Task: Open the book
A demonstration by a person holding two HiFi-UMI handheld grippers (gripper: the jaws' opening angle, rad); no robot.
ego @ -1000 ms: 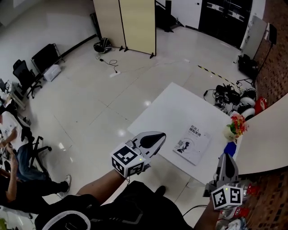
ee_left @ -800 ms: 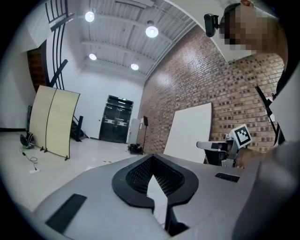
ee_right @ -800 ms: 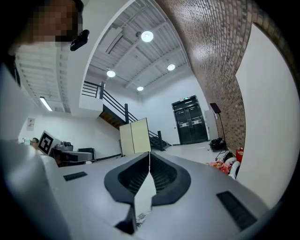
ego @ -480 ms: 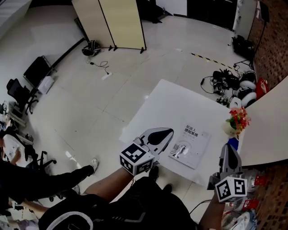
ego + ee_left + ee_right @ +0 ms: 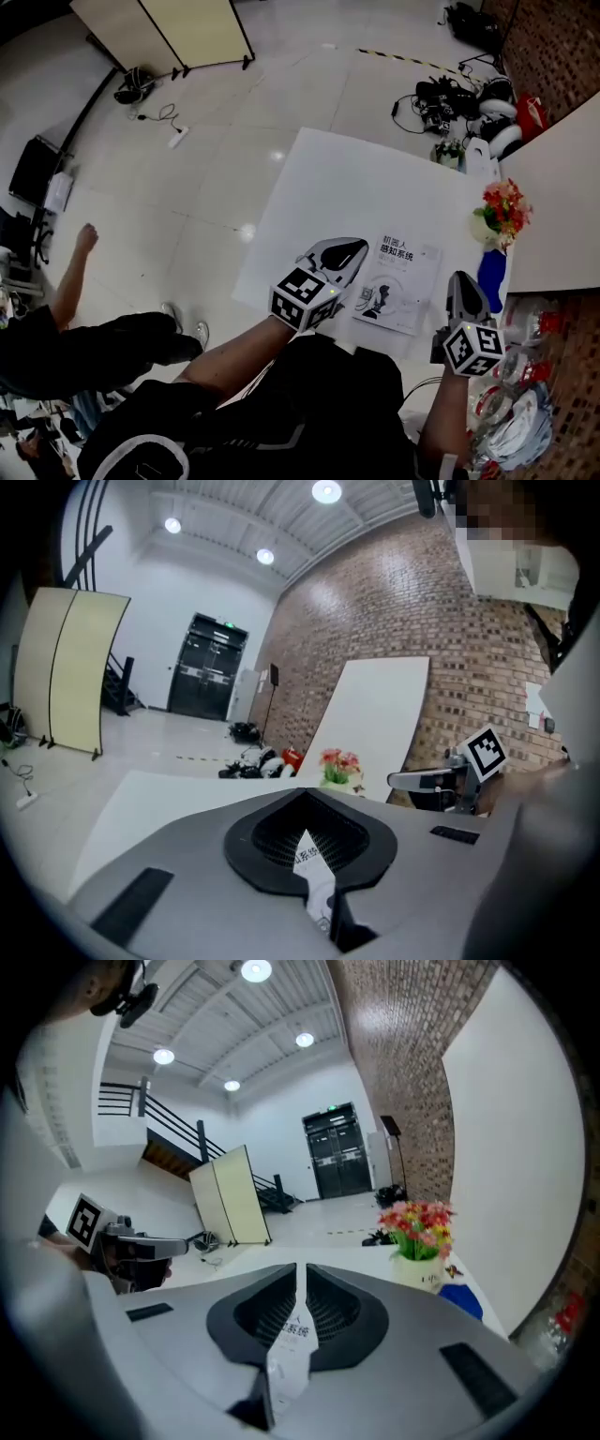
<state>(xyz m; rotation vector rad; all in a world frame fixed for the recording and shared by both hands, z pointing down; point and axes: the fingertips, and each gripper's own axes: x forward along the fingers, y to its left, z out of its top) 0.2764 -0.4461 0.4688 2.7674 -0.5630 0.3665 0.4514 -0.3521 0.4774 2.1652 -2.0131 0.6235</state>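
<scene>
A closed white book (image 5: pixel 401 286) with black print lies flat near the front edge of the white table (image 5: pixel 347 178). My left gripper (image 5: pixel 349 246) hovers by the book's left edge with its jaws together and nothing in them. My right gripper (image 5: pixel 463 279) hangs just off the book's right side, also shut and empty. In the left gripper view, the left gripper (image 5: pixel 302 794) shows a sliver of the book (image 5: pixel 314 869) through the slit below its closed tips. In the right gripper view, the right gripper (image 5: pixel 301 1269) likewise shows the book (image 5: pixel 291 1349) through a thin slit.
A vase of red and yellow flowers (image 5: pixel 502 211) and a blue object (image 5: pixel 491 267) stand at the table's right edge, against a large white panel (image 5: pixel 562 206). Cables and gear (image 5: pixel 450 94) lie on the floor beyond. A person (image 5: pixel 84 328) crouches at the left.
Both grippers have come closer to the book, so they now flank it on either side. The head view has tipped further down over the table. The person at the left has shifted.
</scene>
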